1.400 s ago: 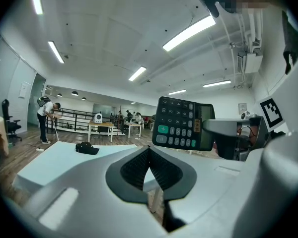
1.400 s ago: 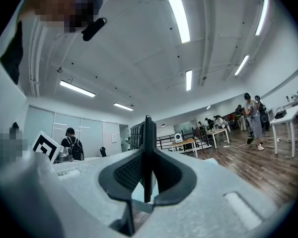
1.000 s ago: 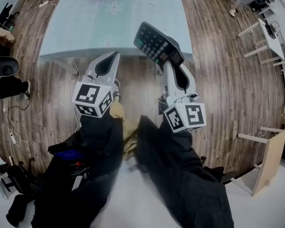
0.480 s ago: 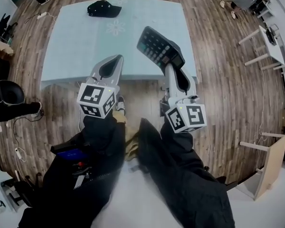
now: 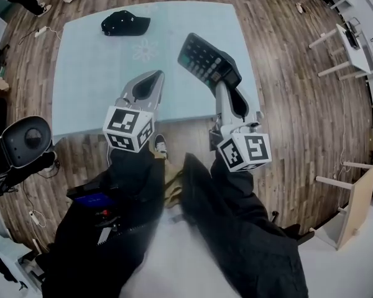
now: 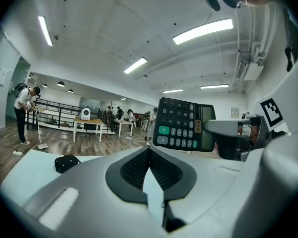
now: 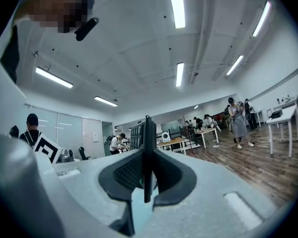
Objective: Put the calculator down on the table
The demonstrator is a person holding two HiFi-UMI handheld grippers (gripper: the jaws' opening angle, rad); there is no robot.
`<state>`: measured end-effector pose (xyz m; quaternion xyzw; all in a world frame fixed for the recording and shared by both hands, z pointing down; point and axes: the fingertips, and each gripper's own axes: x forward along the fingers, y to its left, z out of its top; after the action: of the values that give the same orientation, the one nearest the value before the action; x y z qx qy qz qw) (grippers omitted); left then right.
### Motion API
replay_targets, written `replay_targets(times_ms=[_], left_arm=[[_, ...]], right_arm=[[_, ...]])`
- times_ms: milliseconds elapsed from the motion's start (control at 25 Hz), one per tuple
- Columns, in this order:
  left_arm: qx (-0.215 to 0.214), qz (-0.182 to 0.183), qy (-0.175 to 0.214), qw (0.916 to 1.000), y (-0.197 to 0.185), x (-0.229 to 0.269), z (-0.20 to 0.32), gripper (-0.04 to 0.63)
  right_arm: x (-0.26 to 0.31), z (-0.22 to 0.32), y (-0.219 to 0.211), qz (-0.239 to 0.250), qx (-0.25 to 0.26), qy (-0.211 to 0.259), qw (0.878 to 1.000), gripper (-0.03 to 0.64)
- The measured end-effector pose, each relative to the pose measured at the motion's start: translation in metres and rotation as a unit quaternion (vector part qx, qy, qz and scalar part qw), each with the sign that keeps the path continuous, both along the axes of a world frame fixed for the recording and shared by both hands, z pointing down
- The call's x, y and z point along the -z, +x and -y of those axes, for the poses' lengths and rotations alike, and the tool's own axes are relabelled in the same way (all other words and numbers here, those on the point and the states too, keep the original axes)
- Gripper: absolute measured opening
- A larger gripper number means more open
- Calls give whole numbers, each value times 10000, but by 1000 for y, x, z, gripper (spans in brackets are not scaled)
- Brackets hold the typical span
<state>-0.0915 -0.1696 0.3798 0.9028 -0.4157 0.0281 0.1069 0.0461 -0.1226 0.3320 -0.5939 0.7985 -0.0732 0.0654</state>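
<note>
Above the near right part of a pale blue-green rectangular surface [image 5: 99, 73] printed with faint white flowers, a black desktop calculator [image 5: 206, 59] with rows of dark keys and one green key is held up in the air, clear of the cloth-like top. The right tongs [image 5: 227, 83], grey with black ribbed pads, are clamped on the calculator's near end, so the body sticks out beyond the tips and tilts with its keypad facing up and towards the person. From the right gripper view the calculator [image 7: 148, 133] appears edge-on as a thin black slab standing upright between the two pads of the right tongs [image 7: 147, 155], which press on it from either side. The left tongs [image 5: 154, 74] reach over the near edge of the surface, to the left of the calculator and apart from it; their tips meet and nothing is between them. The left gripper view shows those left tongs [image 6: 149, 150] brought together at the front, with the calculator [image 6: 185, 124] raised to the right, keys and display facing this camera, and the surface [image 6: 32, 162] stretching away below on the left. A soft black cap [image 5: 125, 23] lies on the far left part of the surface, well apart from both tongs, and is seen small at the left of the left gripper view [image 6: 66, 162]. Brown wooden floor [image 5: 286, 104] surrounds the surface, and a black office chair [image 5: 25, 143] stands off its near left corner.
</note>
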Motion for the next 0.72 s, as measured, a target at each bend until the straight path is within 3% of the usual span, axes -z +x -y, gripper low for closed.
replay_targets(times_ms=[320,720], left_arm=[[39,4,-204,9998,9,-9,21,3],[531,167,-436,9975,52,-40,44,3]], right_arm=[[-9,24,5,38,130,-197,9997,43],[-51,65,40,84,776,-521,9956,43]])
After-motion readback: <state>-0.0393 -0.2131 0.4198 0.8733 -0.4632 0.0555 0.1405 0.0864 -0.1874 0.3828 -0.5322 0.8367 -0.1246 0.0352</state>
